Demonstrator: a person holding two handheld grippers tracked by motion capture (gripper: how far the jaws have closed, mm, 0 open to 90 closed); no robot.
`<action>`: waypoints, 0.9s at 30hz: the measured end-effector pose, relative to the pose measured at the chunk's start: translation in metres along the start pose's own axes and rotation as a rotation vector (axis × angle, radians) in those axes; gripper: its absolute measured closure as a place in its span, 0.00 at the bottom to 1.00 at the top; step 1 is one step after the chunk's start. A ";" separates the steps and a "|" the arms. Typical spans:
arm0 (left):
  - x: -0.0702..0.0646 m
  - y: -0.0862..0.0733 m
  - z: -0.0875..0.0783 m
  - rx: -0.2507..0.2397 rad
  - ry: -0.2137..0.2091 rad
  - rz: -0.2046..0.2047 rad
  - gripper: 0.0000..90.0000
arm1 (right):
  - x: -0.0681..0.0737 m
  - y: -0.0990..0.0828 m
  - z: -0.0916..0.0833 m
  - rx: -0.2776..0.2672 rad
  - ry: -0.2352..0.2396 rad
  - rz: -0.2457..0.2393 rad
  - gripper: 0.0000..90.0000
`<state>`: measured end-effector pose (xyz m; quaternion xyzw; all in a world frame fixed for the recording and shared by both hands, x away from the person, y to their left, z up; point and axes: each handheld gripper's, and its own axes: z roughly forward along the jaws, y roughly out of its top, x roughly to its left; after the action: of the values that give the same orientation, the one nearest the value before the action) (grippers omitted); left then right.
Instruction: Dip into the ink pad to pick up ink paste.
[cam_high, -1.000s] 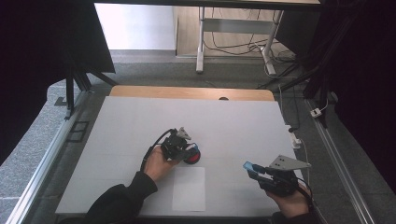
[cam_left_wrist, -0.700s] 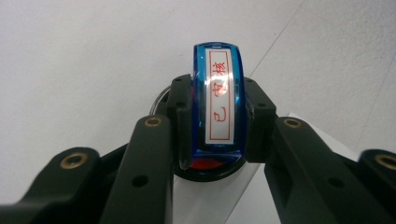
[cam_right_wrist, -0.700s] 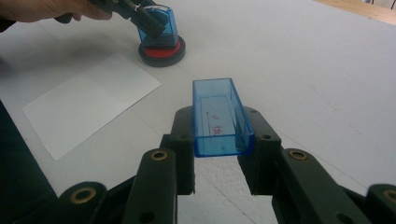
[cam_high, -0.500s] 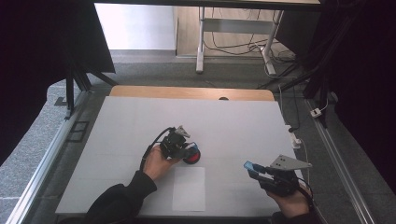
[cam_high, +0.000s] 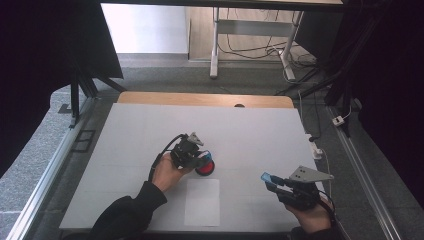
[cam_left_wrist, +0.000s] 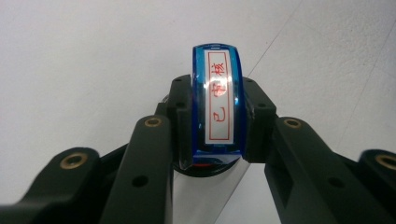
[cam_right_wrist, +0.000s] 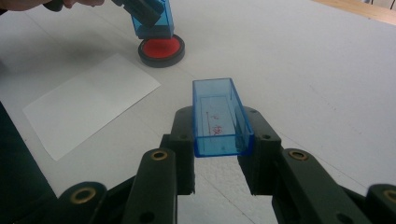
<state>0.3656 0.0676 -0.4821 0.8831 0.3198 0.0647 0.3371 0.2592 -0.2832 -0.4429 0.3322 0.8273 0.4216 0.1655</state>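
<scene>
Stamp, blue translucent body with a white label bearing red characters, is clamped between the jaws of the left gripper, which presses on it from both sides in the left gripper view. In the high view this gripper sits near the middle of the bench, a little toward the near edge, with the stamp held down onto the round ink pad; the right gripper view shows the stamp's lower end resting on the pad's red surface, inside its dark rim. Right gripper is closed on the stamp's cap, an open-ended blue translucent box, gripped across its sides with the open mouth facing the camera; faint red marks show through its floor. This gripper is held near the near right corner of the bench, well apart from the left gripper, and its grey three-cornered plate is visible on top in the high view. White paper sheet lies flat at the near edge, between the two hands, just beside the ink pad and not touching it as far as I can tell. Both forearms enter from the near edge in dark sleeves.
</scene>
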 end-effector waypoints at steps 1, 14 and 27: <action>0.000 0.000 0.001 0.002 -0.001 -0.002 0.77 | 0.000 0.000 0.000 0.000 0.000 0.000 0.77; 0.001 -0.002 0.008 0.014 -0.007 -0.019 0.77 | 0.000 0.000 0.000 0.001 -0.003 -0.001 0.77; 0.003 -0.005 0.013 0.020 -0.006 -0.028 0.77 | 0.000 0.000 0.000 0.002 -0.002 -0.001 0.77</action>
<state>0.3696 0.0655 -0.4953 0.8821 0.3318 0.0539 0.3301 0.2592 -0.2833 -0.4429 0.3323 0.8277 0.4205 0.1665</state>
